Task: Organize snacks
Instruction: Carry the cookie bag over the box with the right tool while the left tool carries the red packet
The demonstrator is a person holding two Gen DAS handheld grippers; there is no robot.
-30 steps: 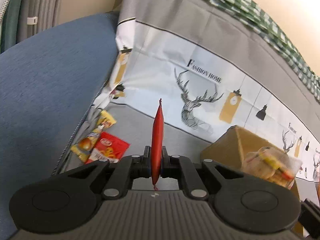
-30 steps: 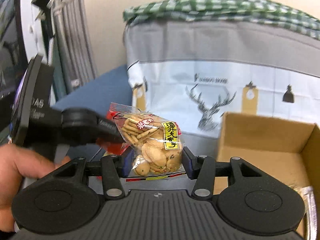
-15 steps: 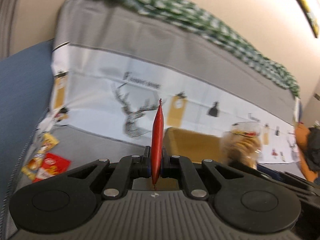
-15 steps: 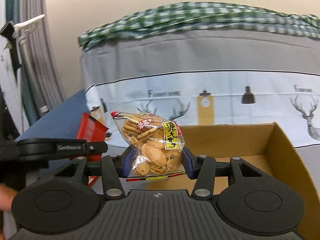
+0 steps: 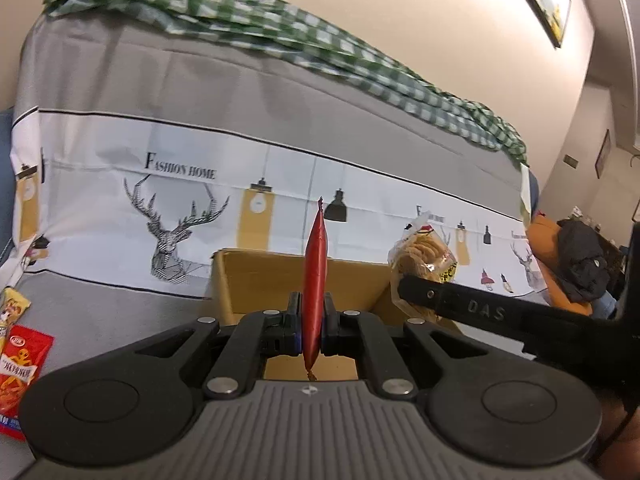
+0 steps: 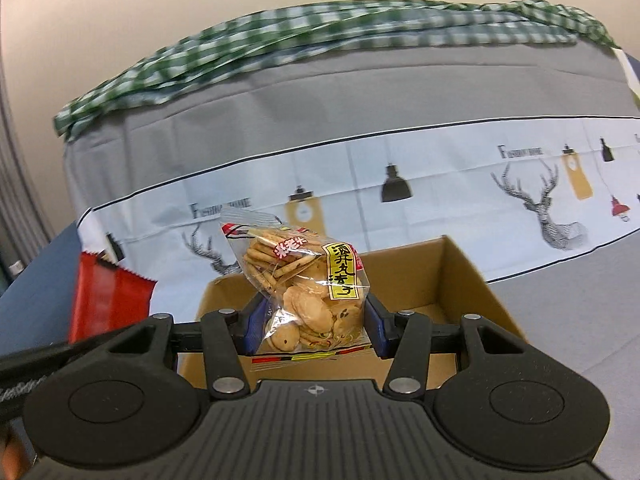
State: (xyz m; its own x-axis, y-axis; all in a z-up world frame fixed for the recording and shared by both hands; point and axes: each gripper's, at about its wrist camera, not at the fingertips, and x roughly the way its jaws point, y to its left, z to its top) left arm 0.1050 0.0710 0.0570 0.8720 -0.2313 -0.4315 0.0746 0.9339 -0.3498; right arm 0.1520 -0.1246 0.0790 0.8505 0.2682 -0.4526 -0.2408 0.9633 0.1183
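My left gripper (image 5: 312,320) is shut on a red snack packet (image 5: 315,276), held edge-on and upright above the near side of an open cardboard box (image 5: 256,276). My right gripper (image 6: 312,320) is shut on a clear bag of crackers (image 6: 308,288) with a yellow label, held over the same box (image 6: 460,280). The cracker bag also shows in the left wrist view (image 5: 424,252), to the right of the red packet. The red packet shows in the right wrist view (image 6: 108,300) at the left.
The box sits on a sofa seat under a grey and white deer-print cover (image 5: 180,184). A green checked cloth (image 6: 280,48) lies along the sofa back. A red snack packet (image 5: 20,364) and a yellow one (image 5: 10,308) lie on the seat at the left.
Both grippers have swung right and toward the box with their snacks still held. The box now sits centred in front of both, and the loose packets have slid to the left edge.
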